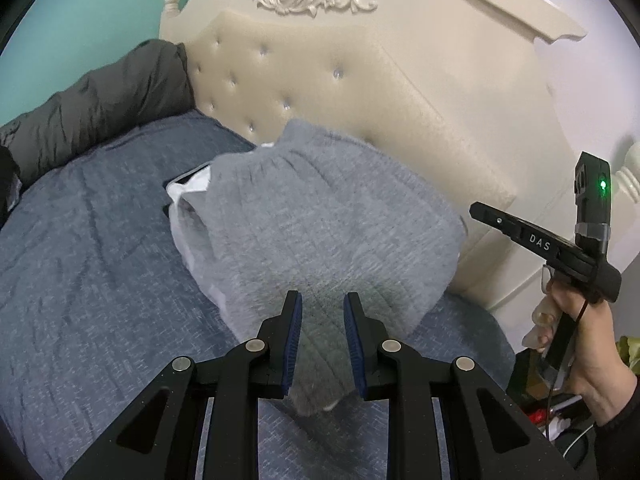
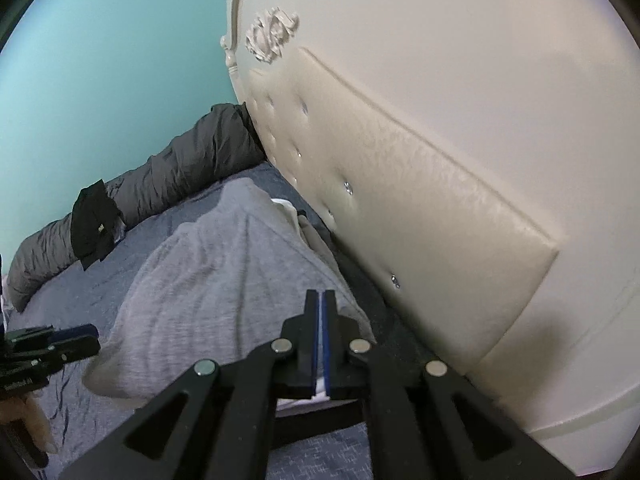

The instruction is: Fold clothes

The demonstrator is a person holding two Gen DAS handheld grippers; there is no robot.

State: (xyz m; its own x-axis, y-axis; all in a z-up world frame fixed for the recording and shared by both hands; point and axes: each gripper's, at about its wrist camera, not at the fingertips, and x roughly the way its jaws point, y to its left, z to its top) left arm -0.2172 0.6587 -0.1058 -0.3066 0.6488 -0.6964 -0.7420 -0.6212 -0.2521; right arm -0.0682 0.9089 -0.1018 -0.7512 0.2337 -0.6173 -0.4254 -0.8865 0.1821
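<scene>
Lying on the blue bedspread near the cream tufted headboard, the grey garment is bunched and rumpled, with white fabric showing at its left edge. Open bedspread stretches to the left, up to a dark grey puffy roll along the far wall; the headboard closes in on the right. The left gripper hovers with its jaws parted around a near fold of the garment, not closed on it. The right gripper has its pads pressed together; white fabric shows just beneath them, though a grip is uncertain. A hand holds it at the right.
</scene>
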